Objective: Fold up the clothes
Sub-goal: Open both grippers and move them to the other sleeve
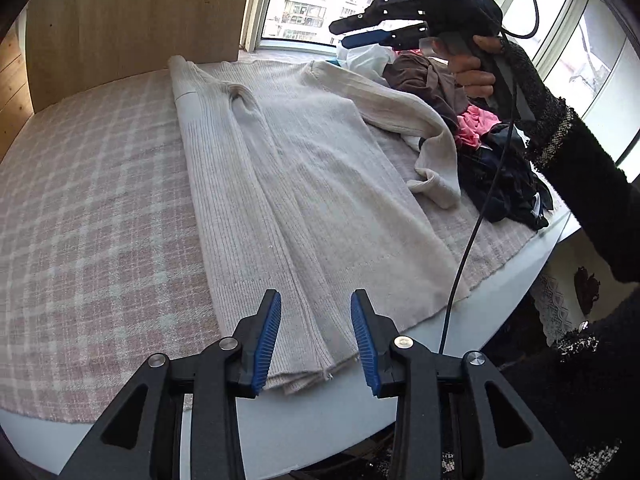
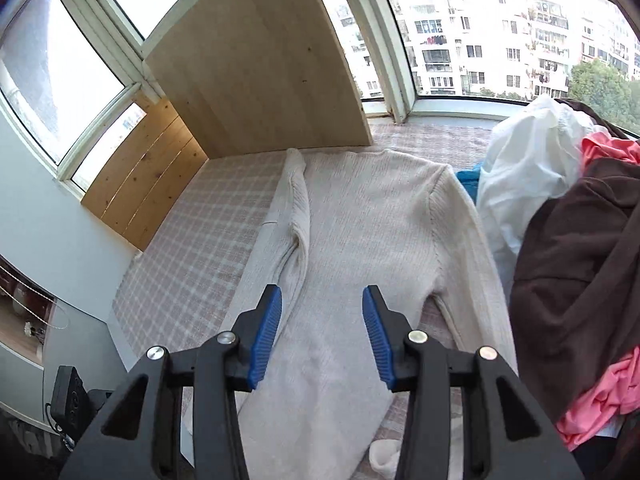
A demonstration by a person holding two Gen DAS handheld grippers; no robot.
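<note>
Lengthwise, the cream sweater (image 1: pixel 304 184) lies neck toward the window, both grippers part-open, holding nothing.

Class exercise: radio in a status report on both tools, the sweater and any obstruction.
Left tool open, empty, above hem of cream sweater. Right tool open, empty, raised. One sleeve folded in; other sleeve still out. Clothes pile crowds that side.

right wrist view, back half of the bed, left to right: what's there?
wooden panel → cream sweater → blue cloth → white plastic bag → brown garment
</note>
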